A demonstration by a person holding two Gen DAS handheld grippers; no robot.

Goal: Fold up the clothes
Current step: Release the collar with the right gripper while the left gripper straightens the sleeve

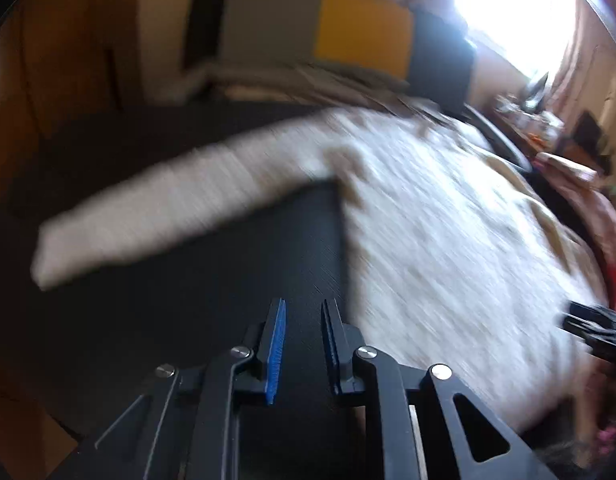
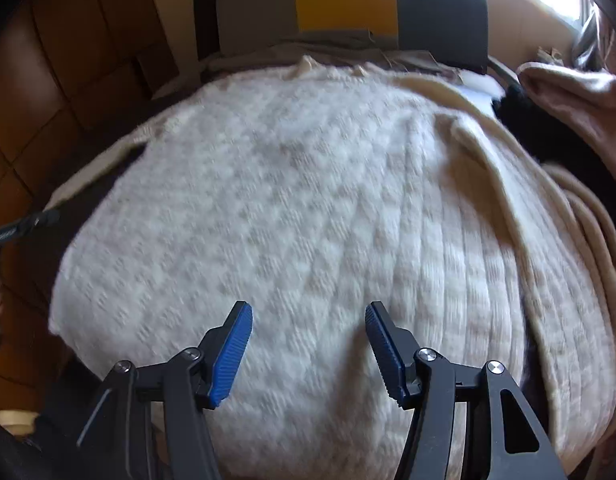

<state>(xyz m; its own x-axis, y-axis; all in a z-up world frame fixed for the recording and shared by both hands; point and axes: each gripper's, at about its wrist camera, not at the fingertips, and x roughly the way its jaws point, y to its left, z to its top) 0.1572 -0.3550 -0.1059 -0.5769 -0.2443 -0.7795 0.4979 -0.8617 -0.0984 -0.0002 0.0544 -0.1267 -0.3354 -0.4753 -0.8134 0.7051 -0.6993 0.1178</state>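
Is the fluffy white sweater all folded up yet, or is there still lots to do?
Not folded yet. Done: the white sweater lies spread flat on the dark surface. In hand: nothing. The left gripper has only a narrow gap with nothing in it, and the right gripper is open above the sweater. Left to do: one sleeve sticks straight out sideways, so it needs folding in, then the body.

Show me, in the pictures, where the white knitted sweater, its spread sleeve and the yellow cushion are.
white knitted sweater (image 2: pixel 291 208): right wrist view, middle of the body.
spread sleeve (image 1: pixel 155 216): left wrist view, middle of the sleeve, lying on the dark surface.
yellow cushion (image 1: pixel 364 32): left wrist view, centre of its face.
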